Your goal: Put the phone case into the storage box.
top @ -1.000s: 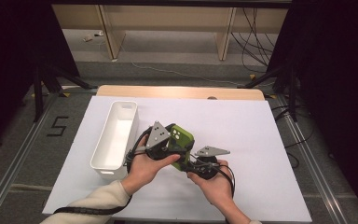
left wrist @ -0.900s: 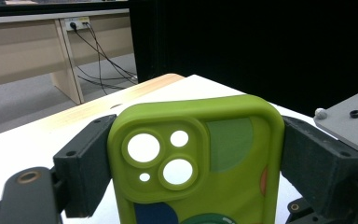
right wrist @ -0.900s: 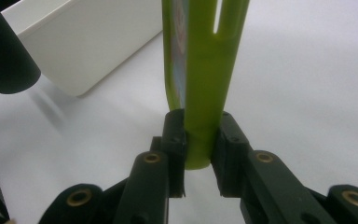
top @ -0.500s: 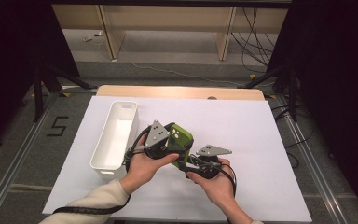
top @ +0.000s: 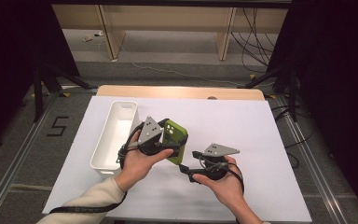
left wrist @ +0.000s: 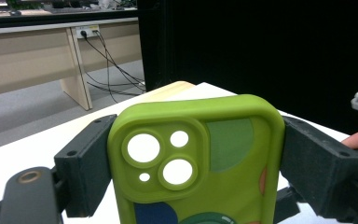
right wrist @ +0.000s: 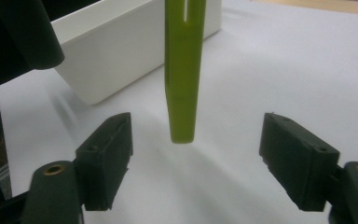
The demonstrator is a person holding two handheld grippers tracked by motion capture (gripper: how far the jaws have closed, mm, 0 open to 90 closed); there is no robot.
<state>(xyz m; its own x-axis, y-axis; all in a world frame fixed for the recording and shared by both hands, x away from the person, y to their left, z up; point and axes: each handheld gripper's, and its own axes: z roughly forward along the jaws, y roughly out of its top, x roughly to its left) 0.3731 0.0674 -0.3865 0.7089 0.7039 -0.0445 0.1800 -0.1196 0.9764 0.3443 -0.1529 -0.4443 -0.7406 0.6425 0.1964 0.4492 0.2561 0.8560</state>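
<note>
Since a second ago: right claw let go of the case and drew back a little; jaws have just been opening, now spread wide, with the case's thin edge hanging in the gap between them but touched by neither pad. Before that, pinched on the case's near end, right up against the left claw. Left claw much as it was, same place over the sheet.

Left claw clenched on the case, one pad on each long side (camera cut-outs facing that claw's own lens, top end pointing away from it). Case held up clear of the sheet, standing on edge as seen from the right claw.

From the right claw: case just ahead and above, centred between the jaws, lower tip level with the pad tops, apart from both. Bin beyond the case, off to that claw's left.

From the left claw: bin just beside it on the outer side, right claw near on the inner side, apart from the case.
</note>
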